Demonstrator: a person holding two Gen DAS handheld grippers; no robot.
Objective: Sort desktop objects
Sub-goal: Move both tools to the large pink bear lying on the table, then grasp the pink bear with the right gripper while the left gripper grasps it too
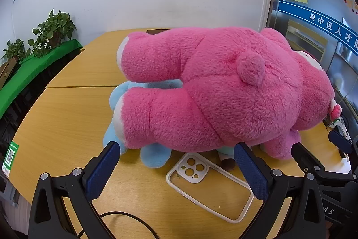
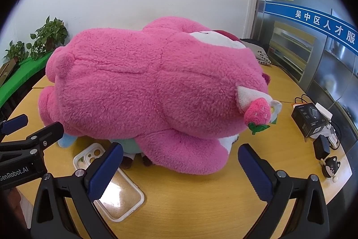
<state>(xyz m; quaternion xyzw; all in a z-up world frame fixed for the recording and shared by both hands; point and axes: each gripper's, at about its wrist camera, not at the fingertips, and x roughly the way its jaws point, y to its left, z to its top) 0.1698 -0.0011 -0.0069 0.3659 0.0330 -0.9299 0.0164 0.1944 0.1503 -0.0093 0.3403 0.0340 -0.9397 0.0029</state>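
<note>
1. Left gripper (image 1: pixel 176 158) has its jaws wide apart, empty; right gripper (image 2: pixel 179 158) likewise spread, holding nothing.
2. A clear phone case (image 1: pixel 209 186) lies flat on the wooden table (image 1: pixel 67 118), just ahead of the left gripper.
3. At 12 o'clock a pink plush bear (image 1: pixel 212 91) lies on a blue plush toy (image 1: pixel 154 156).
4. At 3 o'clock of the right gripper, a black box (image 2: pixel 310 119); potted plants (image 1: pixel 53 30) at 10 o'clock.

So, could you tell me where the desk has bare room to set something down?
Bare wood lies left of the pink plush bear, toward the green-covered shelf, and in front of the bear's arm beside the black cat figurine. It is crowded around the clear phone case and the black box.
</note>
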